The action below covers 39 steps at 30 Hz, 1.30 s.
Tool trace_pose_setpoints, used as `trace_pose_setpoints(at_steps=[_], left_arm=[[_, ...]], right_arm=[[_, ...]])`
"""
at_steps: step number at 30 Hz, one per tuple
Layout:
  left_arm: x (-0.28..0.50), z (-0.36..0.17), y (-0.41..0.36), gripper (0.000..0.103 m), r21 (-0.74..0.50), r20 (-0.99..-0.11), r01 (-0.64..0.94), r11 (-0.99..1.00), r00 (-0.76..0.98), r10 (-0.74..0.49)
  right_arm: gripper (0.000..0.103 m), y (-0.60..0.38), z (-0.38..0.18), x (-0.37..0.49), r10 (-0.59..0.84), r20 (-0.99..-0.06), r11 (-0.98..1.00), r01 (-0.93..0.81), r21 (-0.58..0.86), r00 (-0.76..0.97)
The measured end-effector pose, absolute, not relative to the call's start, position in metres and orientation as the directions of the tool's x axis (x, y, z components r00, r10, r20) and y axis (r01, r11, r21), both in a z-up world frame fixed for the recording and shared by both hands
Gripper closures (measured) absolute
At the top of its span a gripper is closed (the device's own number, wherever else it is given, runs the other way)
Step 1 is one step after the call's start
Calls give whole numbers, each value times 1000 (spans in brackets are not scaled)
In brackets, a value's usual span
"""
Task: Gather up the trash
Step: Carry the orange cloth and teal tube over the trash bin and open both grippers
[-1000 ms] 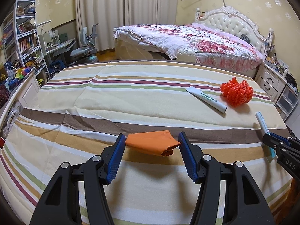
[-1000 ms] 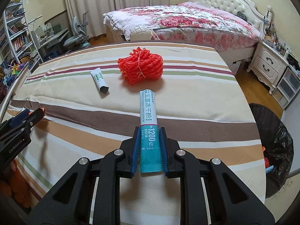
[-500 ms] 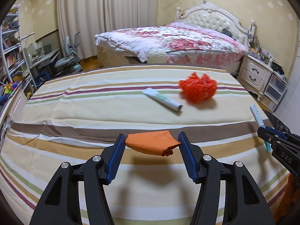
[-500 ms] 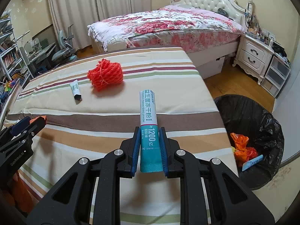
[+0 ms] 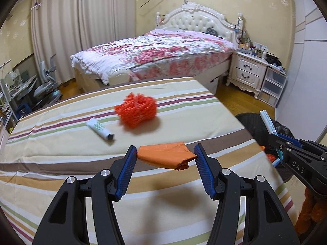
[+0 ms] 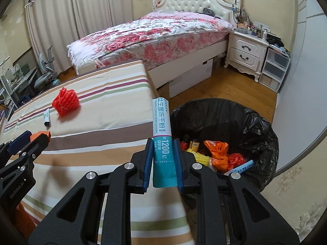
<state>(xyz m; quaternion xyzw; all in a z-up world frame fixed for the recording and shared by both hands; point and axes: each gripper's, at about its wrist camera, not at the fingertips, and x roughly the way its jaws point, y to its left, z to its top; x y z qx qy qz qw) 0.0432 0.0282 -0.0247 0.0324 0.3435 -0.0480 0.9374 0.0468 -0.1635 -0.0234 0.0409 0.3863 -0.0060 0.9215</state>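
One teal-and-white powder sachet (image 6: pixel 162 140), upright, uncrumpled

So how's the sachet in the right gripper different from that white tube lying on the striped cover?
The sachet is clamped in the right gripper, off the striped cover; the white tube lies loose on it. The sachet is white with a teal lower end; the tube is white with green print. The sachet is beside the trash bin; the tube sits by the red foam net. Both are slim and elongated.
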Motion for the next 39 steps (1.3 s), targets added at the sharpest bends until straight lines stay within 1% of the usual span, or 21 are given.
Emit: trace_pose_setpoints(at_steps=[9,16,30,39], left_arm=[[57,-15,-30,46,28,-620,216,976,769,-152],[75,-16,-70,46,41,-624,270,962,759,-186],[107,-40,-121,46,103,-664,313,944,728,-169],[121,-46,-134,45,103,-690,318,942,706,-163]], right_arm=[[83,-213,-18,47,-80,-695,987,157,47,715],[83,-241,-20,51,-108,-689,977,203,58,717],[83,-276,-37,74,-124,-707,959,268,95,696],[83,-286,-48,84,-135,-723,951,293,97,678]])
